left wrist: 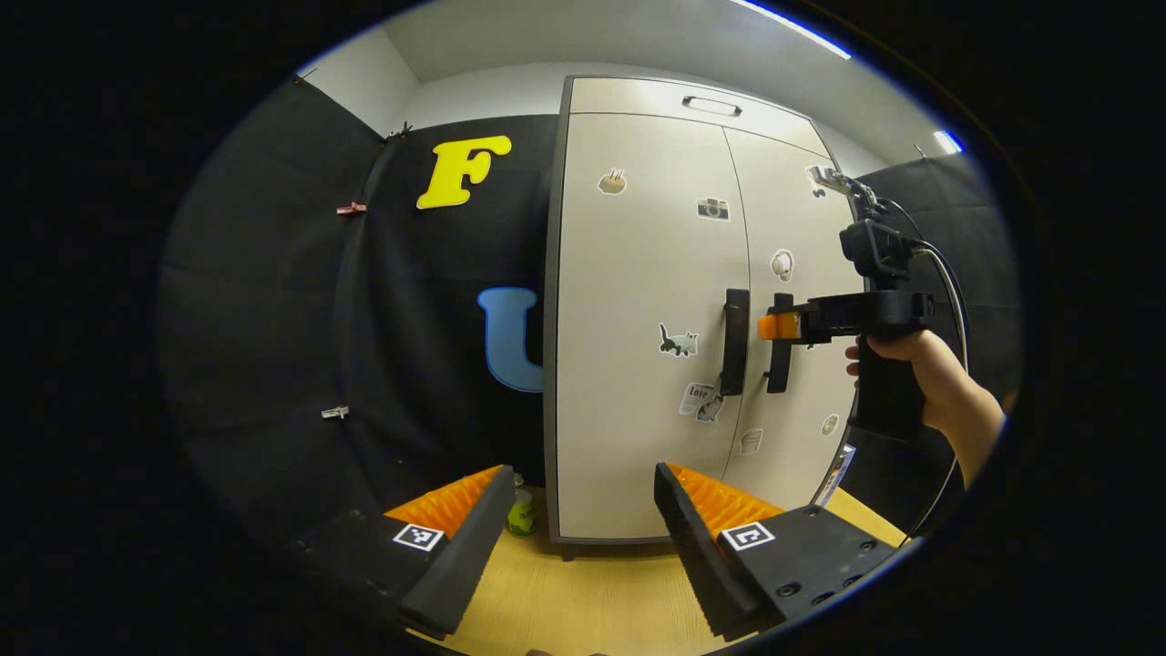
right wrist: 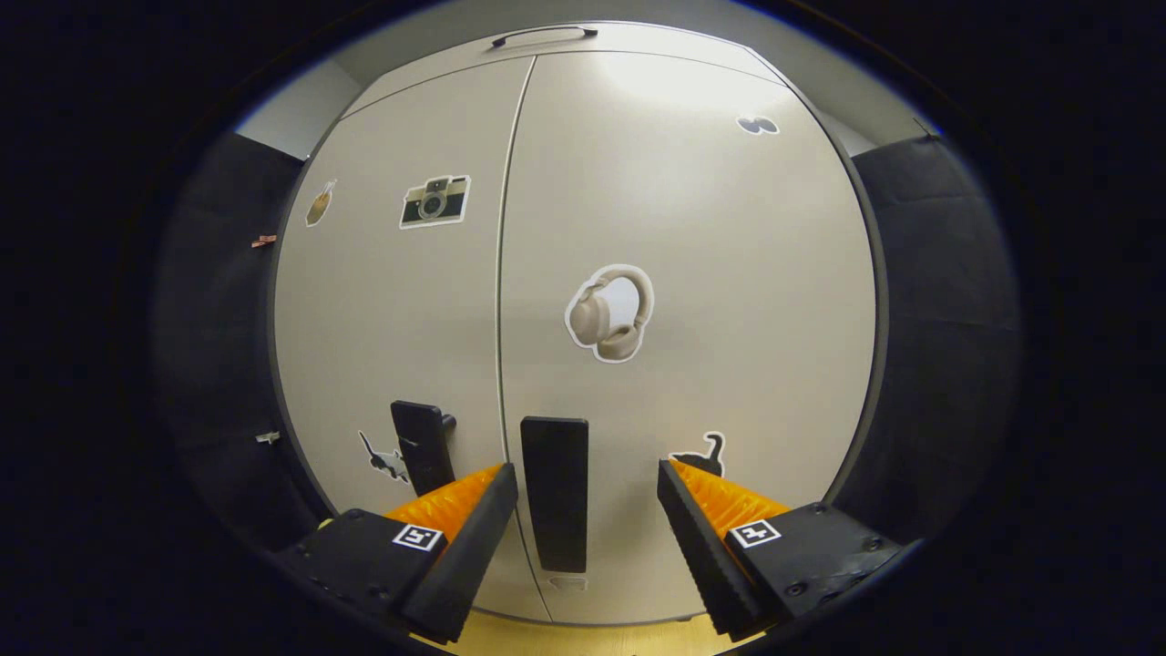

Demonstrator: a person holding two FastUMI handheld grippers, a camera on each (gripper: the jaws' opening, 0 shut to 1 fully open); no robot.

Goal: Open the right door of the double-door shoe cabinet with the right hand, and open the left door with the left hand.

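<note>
At the centre of the left gripper view stands the shoe cabinet [left wrist: 638,319], a tall, smooth, pale box with a dark frame, both doors shut, resting on a light wood-grain counter [left wrist: 583,592]. The left door [left wrist: 638,273] and right door [left wrist: 788,228] are flat matte panels dotted with small stickers. Two slim, dark, upright bar handles sit side by side at the seam: the left handle [left wrist: 734,342] and the right handle [left wrist: 779,343].

The left gripper [left wrist: 583,510] hangs well back from the cabinet, its fingers spread wide and holding nothing; the cabinet's foot lies at twelve o'clock from the gap. At three o'clock a hand [left wrist: 911,364] holds the right gripper [left wrist: 774,325] level, its tip at the right handle.

In the right gripper view the right handle [right wrist: 556,492] stands upright between the wide-apart ribbed fingers [right wrist: 455,538], touching neither. The left handle [right wrist: 424,446] is at ten o'clock, a headphone sticker [right wrist: 610,312] at twelve.
</note>
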